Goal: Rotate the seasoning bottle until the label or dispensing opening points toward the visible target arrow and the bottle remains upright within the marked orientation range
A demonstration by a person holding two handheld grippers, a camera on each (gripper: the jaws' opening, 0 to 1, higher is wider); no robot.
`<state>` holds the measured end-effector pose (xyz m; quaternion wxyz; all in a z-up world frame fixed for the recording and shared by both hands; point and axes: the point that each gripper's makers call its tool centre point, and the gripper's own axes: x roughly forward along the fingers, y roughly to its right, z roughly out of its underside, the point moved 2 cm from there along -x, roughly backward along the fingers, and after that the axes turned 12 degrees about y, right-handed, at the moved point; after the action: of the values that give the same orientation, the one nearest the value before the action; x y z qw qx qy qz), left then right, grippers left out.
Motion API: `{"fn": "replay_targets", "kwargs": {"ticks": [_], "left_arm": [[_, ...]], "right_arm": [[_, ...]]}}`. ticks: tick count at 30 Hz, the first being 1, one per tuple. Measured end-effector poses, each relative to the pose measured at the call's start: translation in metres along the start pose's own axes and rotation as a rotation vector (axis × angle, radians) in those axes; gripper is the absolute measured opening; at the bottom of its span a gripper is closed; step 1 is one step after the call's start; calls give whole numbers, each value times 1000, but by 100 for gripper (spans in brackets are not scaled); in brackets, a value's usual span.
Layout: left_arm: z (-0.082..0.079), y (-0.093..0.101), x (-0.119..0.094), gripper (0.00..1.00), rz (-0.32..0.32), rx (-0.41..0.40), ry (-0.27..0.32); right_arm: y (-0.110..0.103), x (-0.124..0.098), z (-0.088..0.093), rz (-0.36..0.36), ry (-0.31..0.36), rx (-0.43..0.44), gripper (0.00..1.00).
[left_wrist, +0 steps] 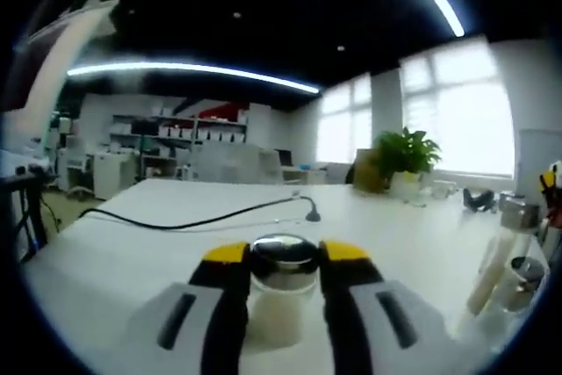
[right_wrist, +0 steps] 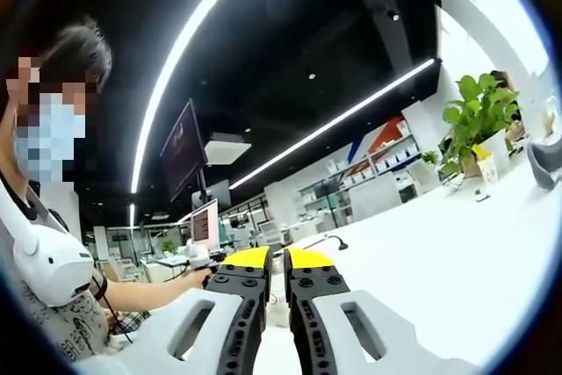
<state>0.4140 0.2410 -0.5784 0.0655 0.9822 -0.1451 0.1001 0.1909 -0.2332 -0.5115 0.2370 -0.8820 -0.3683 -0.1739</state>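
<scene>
In the left gripper view a seasoning bottle (left_wrist: 282, 300) with a white body and a shiny metal cap stands upright on the white table (left_wrist: 132, 252). My left gripper (left_wrist: 283, 256) is shut on the seasoning bottle, its yellow-tipped jaws pressed to the bottle's two sides just under the cap. I cannot make out a label or a dispensing opening. In the right gripper view my right gripper (right_wrist: 278, 259) is held above the table, its jaws nearly together with nothing between them.
A black cable (left_wrist: 202, 219) lies across the table behind the bottle. More bottles and jars (left_wrist: 514, 261) stand at the right edge, with a potted plant (left_wrist: 402, 160) farther back. A person (right_wrist: 53, 243) sits at the left of the right gripper view.
</scene>
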Motion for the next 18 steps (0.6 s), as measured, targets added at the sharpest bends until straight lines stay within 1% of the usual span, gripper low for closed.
{"fn": "replay_targets", "kwargs": {"ticks": [7,11,18], "left_arm": [[-6,4,-17,31,6,-32,6],[-11,4,-26,31,-5,-65,26],[-37,27,-49,31,34,-57,82]], "right_arm": [[0,0,1,2,-1,4,3],[-4,3,1,-6,-4,1,3],[-8,4,1,-15,-6,-1,3]]}}
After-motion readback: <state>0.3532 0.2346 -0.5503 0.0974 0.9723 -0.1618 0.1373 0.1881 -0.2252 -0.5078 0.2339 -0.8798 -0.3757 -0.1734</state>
